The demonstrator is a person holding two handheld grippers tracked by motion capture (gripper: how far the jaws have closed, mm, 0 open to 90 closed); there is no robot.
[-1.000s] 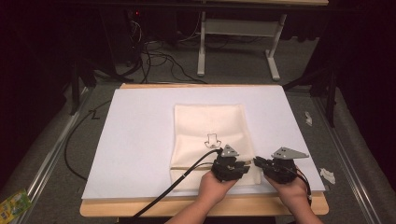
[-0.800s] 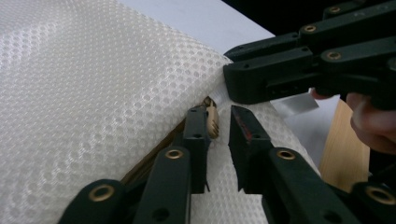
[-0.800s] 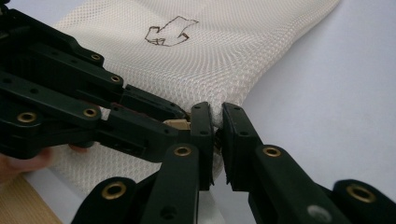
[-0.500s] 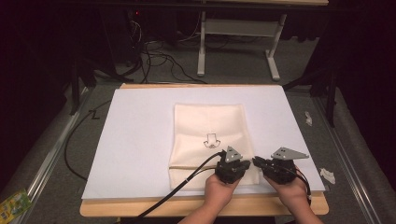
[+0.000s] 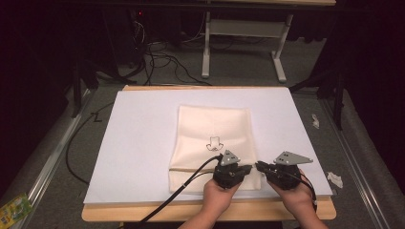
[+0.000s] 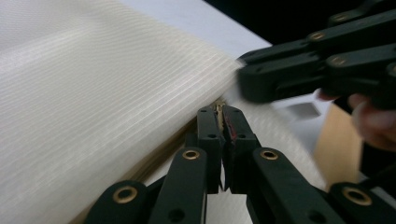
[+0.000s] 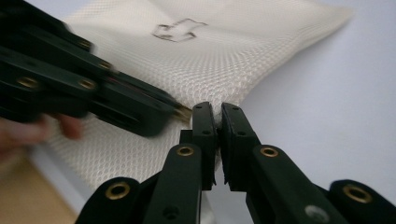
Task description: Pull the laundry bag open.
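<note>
Both tools (image 6: 219,122) (image 7: 217,122) pinch cream mesh bag (image 5: 215,129) edge.

Mesh bag (image 5: 215,143) on sheet (image 5: 138,138), sheet on table (image 5: 205,212)

Cream mesh bag (image 5: 215,143) (small dark outline print (image 5: 213,143)), white sheet (image 5: 138,138) — tan wooden table (image 5: 248,211), black hand-held grippers

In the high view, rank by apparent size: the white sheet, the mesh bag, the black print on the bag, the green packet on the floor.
1. white sheet
2. mesh bag
3. green packet, partly cut off at the frame edge
4. black print

The last two look close, so their order is unsure.
</note>
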